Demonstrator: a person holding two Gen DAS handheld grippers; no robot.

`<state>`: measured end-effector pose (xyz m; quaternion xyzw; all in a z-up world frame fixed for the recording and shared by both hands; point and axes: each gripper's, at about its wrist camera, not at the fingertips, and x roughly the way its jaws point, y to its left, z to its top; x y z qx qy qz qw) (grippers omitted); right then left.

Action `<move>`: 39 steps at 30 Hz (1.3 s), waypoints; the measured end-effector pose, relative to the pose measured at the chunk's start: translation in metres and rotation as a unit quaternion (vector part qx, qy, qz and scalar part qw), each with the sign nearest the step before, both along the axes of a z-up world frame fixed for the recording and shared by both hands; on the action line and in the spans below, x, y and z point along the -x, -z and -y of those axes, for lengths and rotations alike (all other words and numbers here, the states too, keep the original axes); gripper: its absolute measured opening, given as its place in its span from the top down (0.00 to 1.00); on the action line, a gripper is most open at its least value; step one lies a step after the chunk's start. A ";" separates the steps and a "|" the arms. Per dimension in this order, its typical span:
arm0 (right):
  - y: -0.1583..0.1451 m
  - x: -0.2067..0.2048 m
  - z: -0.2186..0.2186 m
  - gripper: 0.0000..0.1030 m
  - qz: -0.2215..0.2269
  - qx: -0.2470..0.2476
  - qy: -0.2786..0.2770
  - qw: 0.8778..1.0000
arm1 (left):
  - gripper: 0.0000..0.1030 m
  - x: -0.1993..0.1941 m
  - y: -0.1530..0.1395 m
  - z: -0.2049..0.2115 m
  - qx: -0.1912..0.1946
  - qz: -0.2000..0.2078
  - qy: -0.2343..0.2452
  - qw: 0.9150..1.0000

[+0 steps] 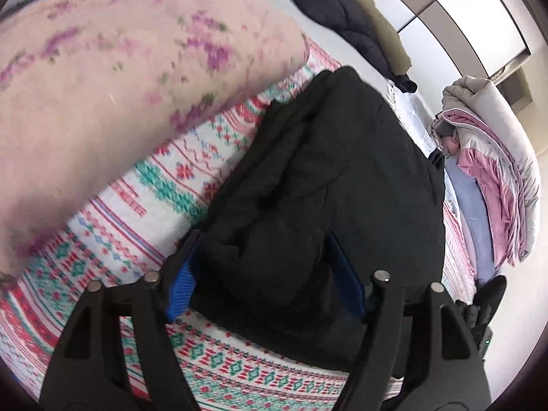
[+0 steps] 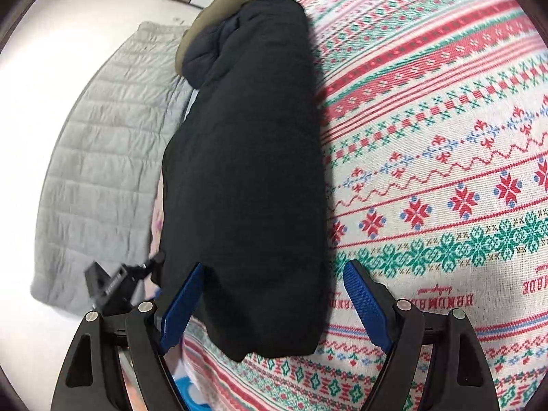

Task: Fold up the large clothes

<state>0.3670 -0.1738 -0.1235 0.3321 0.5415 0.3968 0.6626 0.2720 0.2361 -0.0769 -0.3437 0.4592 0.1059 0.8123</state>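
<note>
While your left gripper (image 1: pixel 267 274) straddles the black coat's (image 1: pixel 325 188) near end, its jaws look spread and not squeezing. Your right gripper (image 2: pixel 270 304) gapes empty at the coat's lower edge; bare blanket (image 2: pixel 445 171) fills frame right.

We see a bed under a patterned red, green and white bedspread (image 2: pixel 428 137), a pink floral blanket (image 1: pixel 102 68), a grey quilt (image 2: pixel 96 157) on pale floor (image 2: pixel 51 54), and white wardrobe panels (image 1: pixel 462 7).
</note>
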 end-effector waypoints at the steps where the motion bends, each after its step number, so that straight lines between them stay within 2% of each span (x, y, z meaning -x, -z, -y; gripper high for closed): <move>1: 0.003 -0.001 0.003 0.18 -0.006 -0.002 0.005 1.000 | 0.27 0.001 0.002 0.001 -0.001 0.000 -0.001 1.000; 5: 0.010 -0.010 0.021 0.17 -0.023 -0.022 0.017 0.999 | 0.21 -0.004 0.004 0.008 -0.017 -0.003 0.016 1.000; 9: 0.014 -0.011 0.020 0.17 -0.024 -0.033 0.023 0.999 | 0.19 -0.004 -0.002 0.007 -0.007 -0.002 0.014 1.000; 13: 0.014 -0.011 0.007 0.17 -0.022 -0.033 0.022 0.999 | 0.19 0.008 -0.018 0.005 0.035 0.054 0.023 0.998; 17: 0.014 -0.008 -0.003 0.16 -0.020 -0.033 0.022 0.999 | 0.19 -0.003 0.004 0.005 0.028 0.003 0.024 0.999; 20: 0.013 -0.006 -0.014 0.16 -0.026 -0.040 0.021 0.999 | 0.19 -0.002 0.004 0.004 0.027 0.008 0.021 0.999; 23: 0.016 -0.005 -0.019 0.16 -0.040 -0.063 0.016 0.997 | 0.18 -0.003 0.004 0.009 0.007 0.003 0.028 1.000; 27: 0.015 -0.007 -0.022 0.15 -0.041 -0.063 0.018 0.997 | 0.18 -0.003 0.006 0.010 -0.005 -0.004 0.030 1.000; 30: 0.015 -0.008 -0.020 0.15 -0.036 -0.063 0.024 0.997 | 0.13 -0.003 0.000 0.011 -0.046 -0.022 0.015 0.999; 32: 0.014 -0.008 -0.021 0.15 -0.033 -0.061 0.025 0.997 | 0.12 -0.006 0.000 0.017 -0.069 -0.028 0.025 0.997; 34: 0.013 -0.009 -0.024 0.15 -0.031 -0.059 0.026 0.997 | 0.08 -0.009 0.007 0.018 -0.055 -0.034 0.038 0.997; 39: 0.012 -0.009 -0.027 0.15 -0.027 -0.059 0.026 0.998 | 0.04 -0.009 0.013 0.013 -0.027 -0.024 0.036 0.999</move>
